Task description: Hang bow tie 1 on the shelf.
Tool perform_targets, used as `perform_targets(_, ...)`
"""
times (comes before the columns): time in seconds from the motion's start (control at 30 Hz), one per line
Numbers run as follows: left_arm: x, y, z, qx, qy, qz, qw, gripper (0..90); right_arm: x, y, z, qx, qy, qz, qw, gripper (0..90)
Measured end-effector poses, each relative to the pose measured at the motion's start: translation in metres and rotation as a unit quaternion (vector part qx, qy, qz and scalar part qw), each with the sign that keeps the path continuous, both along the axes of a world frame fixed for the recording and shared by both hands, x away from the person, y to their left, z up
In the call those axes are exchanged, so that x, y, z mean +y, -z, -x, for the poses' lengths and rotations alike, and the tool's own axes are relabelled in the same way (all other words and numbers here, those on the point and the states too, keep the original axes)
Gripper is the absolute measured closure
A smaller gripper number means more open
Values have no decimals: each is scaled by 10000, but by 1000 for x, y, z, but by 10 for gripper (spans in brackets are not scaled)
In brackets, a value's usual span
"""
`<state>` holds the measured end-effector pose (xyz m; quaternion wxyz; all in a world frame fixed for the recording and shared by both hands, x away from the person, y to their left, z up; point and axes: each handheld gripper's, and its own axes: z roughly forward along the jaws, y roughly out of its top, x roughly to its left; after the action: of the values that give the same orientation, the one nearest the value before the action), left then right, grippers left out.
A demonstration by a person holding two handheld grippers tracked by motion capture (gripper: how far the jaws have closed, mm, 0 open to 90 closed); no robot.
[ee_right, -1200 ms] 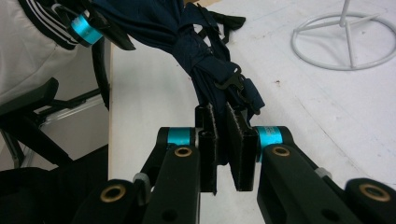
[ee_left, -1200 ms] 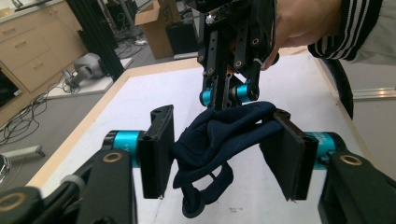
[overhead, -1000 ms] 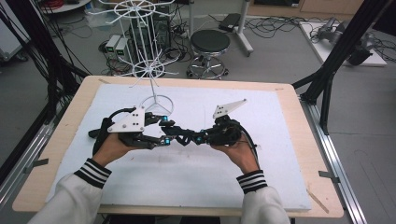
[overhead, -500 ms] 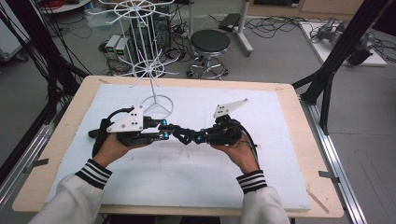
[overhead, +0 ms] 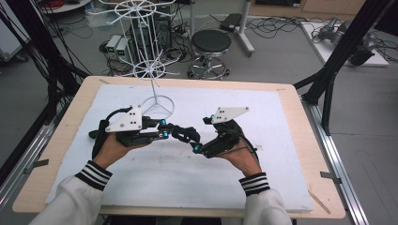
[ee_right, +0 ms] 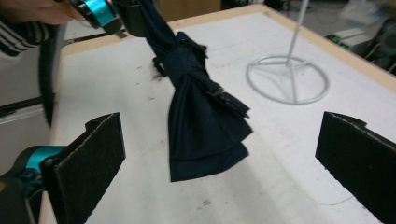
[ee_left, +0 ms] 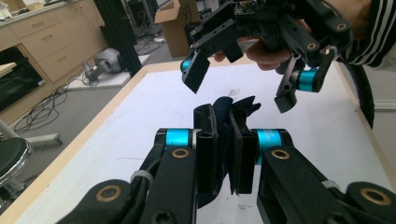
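Left hand-held gripper point(ee_left: 223, 154) pinching navy bow tie point(ee_right: 201, 116), right hand-held gripper point(ee_right: 224, 158) released, wire rack point(overhead: 151, 70) behind

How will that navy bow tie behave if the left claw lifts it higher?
Likely floppy: the bow tie hangs in soft folds from the left claw, which is shut on one end. Probably light, since that pinch carries it. It may swing; the right claw is open around it, not touching.
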<state>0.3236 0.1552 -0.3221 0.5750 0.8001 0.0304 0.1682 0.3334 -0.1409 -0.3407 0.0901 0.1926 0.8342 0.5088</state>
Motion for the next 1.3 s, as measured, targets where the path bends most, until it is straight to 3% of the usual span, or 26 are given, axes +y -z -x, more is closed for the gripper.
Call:
perform_targets(0.13, 4, -1, -1, 44, -104, 76, 9999, 829, -5, 2, 2, -69, 94, -177, 9998, 6)
perform_targets(0.4, 14, -4, -3, 148, -329, 222, 9991, 829, -21, 6, 9, -208, 347, -249, 9989, 6)
perform_targets(0.63, 25, -11, -6, 290, -638, 372, 9968, 828, -34, 15, 19, -303, 442, -320, 9981, 6)
perform_targets(0.83, 28, -17, -6, 351, -869, 489, 9944, 828, -51, 22, 31, -406, 719, -406, 9958, 6)
perform_targets(1.1, 31, -27, -11, 442, -1134, 619, 9906, 828, -71, 32, 42, -559, 1018, -654, 9911, 6)
perform_targets(1.17, 31, -29, -13, 485, -1229, 634, 9892, 828, -79, 36, 46, -685, 1154, -834, 9874, 6)
perform_targets(1.27, 32, -34, -18, 600, -1405, 712, 9857, 828, -87, 42, 52, -733, 1283, -943, 9845, 6)
perform_targets(1.3, 32, -34, -18, 600, -1405, 712, 9857, 828, -87, 42, 52, -733, 1283, -943, 9845, 6)
